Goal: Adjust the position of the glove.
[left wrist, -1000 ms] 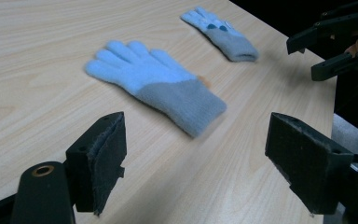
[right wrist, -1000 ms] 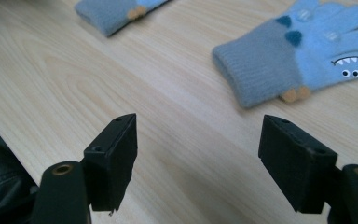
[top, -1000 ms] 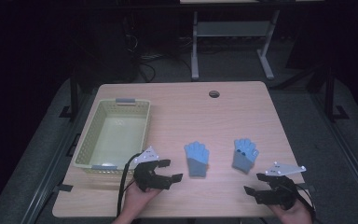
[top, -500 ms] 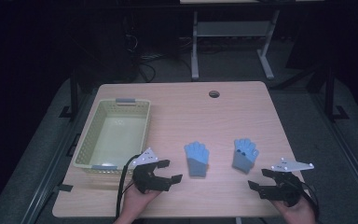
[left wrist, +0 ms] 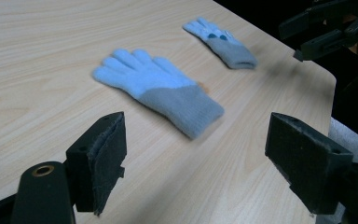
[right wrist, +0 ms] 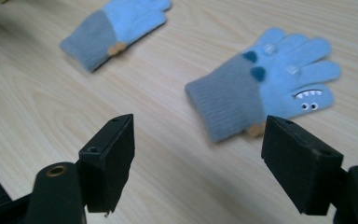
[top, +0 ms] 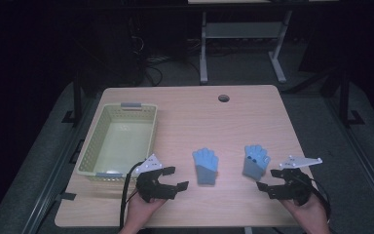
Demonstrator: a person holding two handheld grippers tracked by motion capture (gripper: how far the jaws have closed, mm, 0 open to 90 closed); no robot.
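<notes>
Two light-blue knit gloves with grey cuffs lie flat on the wooden table (top: 185, 112). The plain left glove (top: 205, 165) (left wrist: 158, 88) (right wrist: 116, 28) lies just ahead and right of my left gripper (top: 177, 177) (left wrist: 198, 163), which is open and holds nothing. The right glove (top: 255, 161) (right wrist: 265, 79) (left wrist: 221, 42) has a monster face with eyes, teeth and dark spots. My right gripper (top: 267, 179) (right wrist: 200, 163) is open, low over the table just short of that glove's cuff. It appears far off in the left gripper view (left wrist: 331, 28).
A pale yellow-green plastic basket (top: 90, 146) stands empty at the table's left, beside my left hand. A round cable hole (top: 223, 98) sits near the far edge. Dark floor, cables and a desk frame (top: 243, 34) lie beyond the table.
My right gripper has moved a little forward, toward the cuff of the right glove. The left gripper and both gloves have stayed put.
</notes>
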